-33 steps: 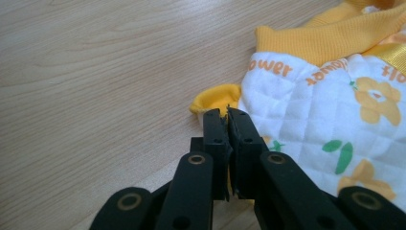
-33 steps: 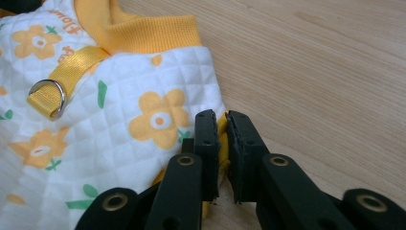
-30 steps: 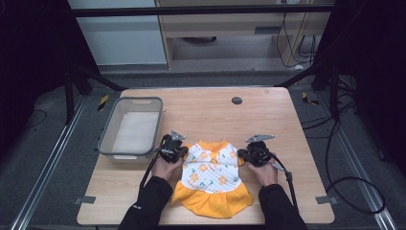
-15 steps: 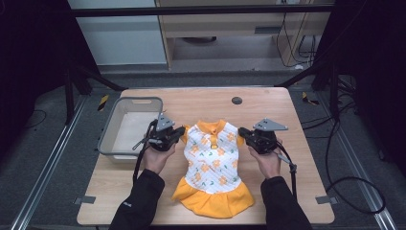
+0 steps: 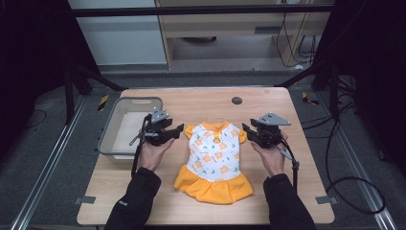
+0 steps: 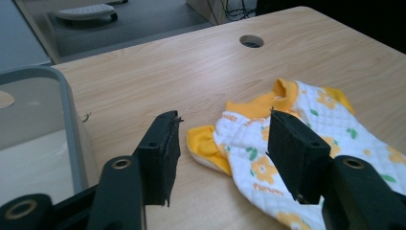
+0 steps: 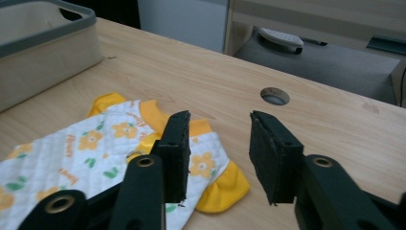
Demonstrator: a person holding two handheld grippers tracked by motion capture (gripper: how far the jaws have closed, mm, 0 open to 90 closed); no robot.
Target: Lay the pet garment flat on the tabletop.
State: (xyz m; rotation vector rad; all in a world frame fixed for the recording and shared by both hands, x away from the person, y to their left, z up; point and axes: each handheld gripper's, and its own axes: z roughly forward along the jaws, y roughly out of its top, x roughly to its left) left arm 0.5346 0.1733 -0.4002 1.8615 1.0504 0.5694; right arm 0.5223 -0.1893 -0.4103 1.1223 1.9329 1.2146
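A small white dress (image 5: 213, 155) with orange flowers, orange sleeves and an orange skirt lies flat in the middle of the wooden table (image 5: 206, 103). My left gripper (image 5: 178, 129) hovers open just left of the dress's left sleeve (image 6: 203, 146), nothing between its jaws. My right gripper (image 5: 247, 128) hovers open just right of the other sleeve (image 7: 225, 187), also holding nothing. In the left gripper view the dress (image 6: 306, 139) lies right of the jaws; in the right gripper view the dress (image 7: 91, 143) lies left of them.
A grey plastic bin (image 5: 112, 136) stands at the table's left side, close behind my left hand. A round cable hole (image 5: 236, 100) sits near the table's far edge. Bare wood lies beyond the dress collar.
Both grippers pulled the dress away from the person, stretching it flat, then let go of the sleeves. They now stand open beside it, slightly farther apart.
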